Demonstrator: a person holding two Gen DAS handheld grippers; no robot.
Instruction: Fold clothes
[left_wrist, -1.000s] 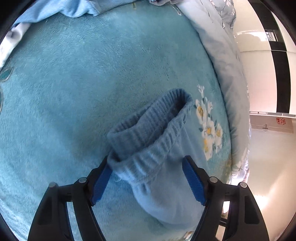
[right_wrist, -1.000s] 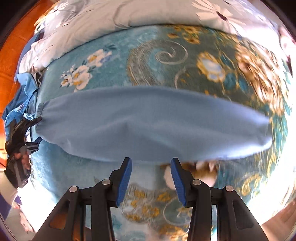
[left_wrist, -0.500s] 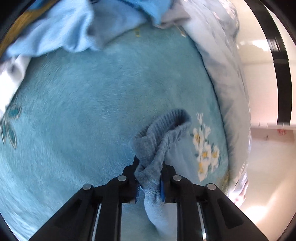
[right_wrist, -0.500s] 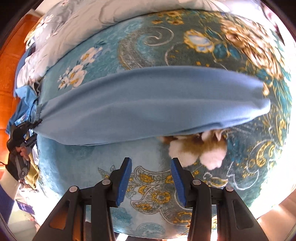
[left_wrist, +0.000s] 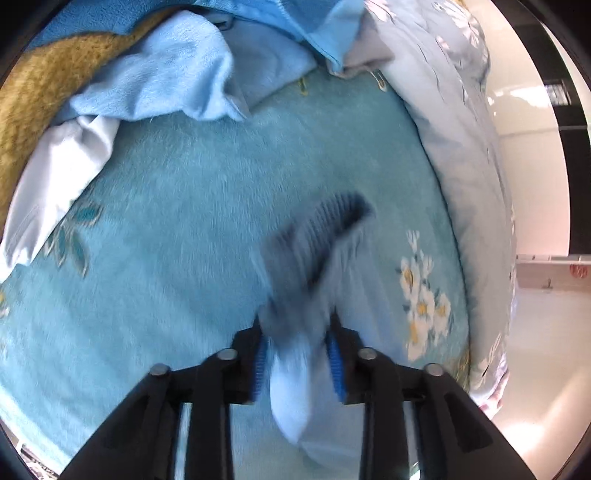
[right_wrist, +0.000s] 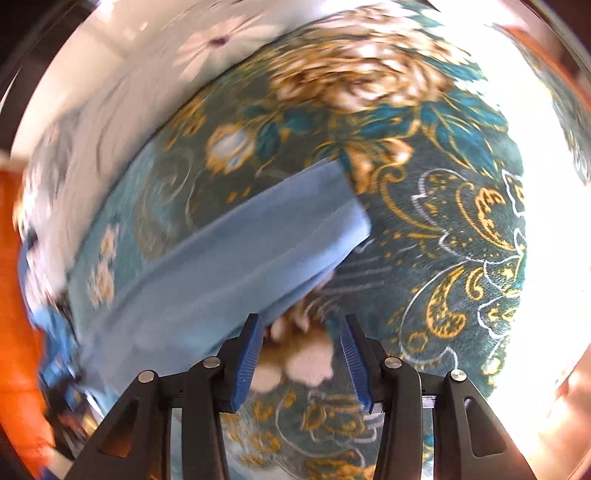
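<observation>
Ribbed cuff (left_wrist: 314, 240) of blue garment, blurred, seemingly clamped between left tool (left_wrist: 297, 354) pads just easing apart

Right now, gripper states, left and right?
Left gripper: jaws just opened a little, pads still on the blue garment's ribbed cuff.
Right gripper: open, empty, above the blanket.

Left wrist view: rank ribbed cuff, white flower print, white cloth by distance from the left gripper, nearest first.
1. ribbed cuff: between the pads of the left gripper, just ahead.
2. white flower print: on the blanket, right of the gripper.
3. white cloth: far left edge.
</observation>
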